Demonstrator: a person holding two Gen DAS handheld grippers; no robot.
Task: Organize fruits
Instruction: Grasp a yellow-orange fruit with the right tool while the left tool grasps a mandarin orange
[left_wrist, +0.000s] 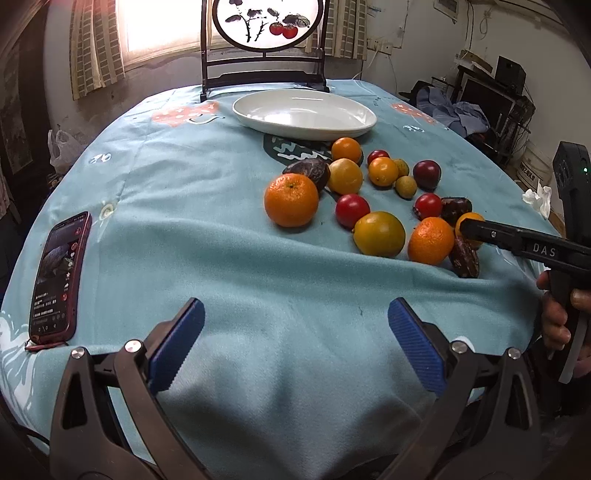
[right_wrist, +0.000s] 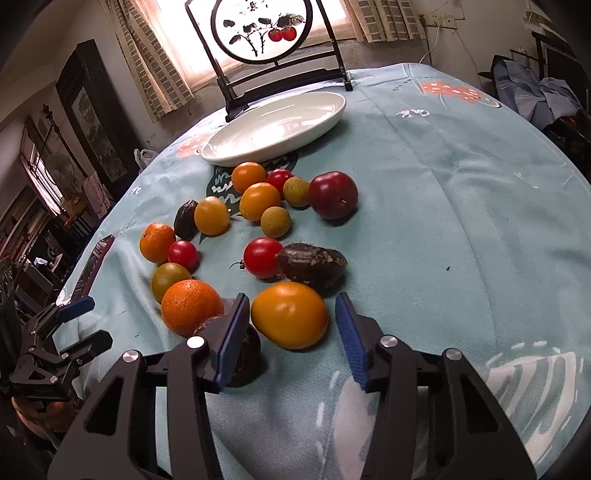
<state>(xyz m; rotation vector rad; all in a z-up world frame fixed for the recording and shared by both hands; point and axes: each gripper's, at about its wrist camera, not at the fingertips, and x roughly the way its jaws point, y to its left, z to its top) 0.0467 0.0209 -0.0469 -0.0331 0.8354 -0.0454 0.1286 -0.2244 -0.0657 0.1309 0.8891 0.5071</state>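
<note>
Several fruits lie loose on the blue tablecloth: oranges (left_wrist: 291, 199), red tomatoes (left_wrist: 352, 209), yellow-orange fruits, a dark plum (right_wrist: 333, 194) and dark brown fruits (right_wrist: 312, 265). A white oval plate (left_wrist: 304, 114) stands behind them, with nothing in it; it also shows in the right wrist view (right_wrist: 275, 127). My right gripper (right_wrist: 291, 325) is open, its blue pads on either side of a yellow-orange fruit (right_wrist: 290, 314), not closed on it. My left gripper (left_wrist: 295, 343) is open and empty over bare cloth, well short of the fruits.
A red phone (left_wrist: 61, 277) lies at the table's left edge. A dark wooden screen stand (left_wrist: 264, 44) stands behind the plate. A crumpled tissue (left_wrist: 537, 197) lies at the right edge. The cloth is wrinkled near the front.
</note>
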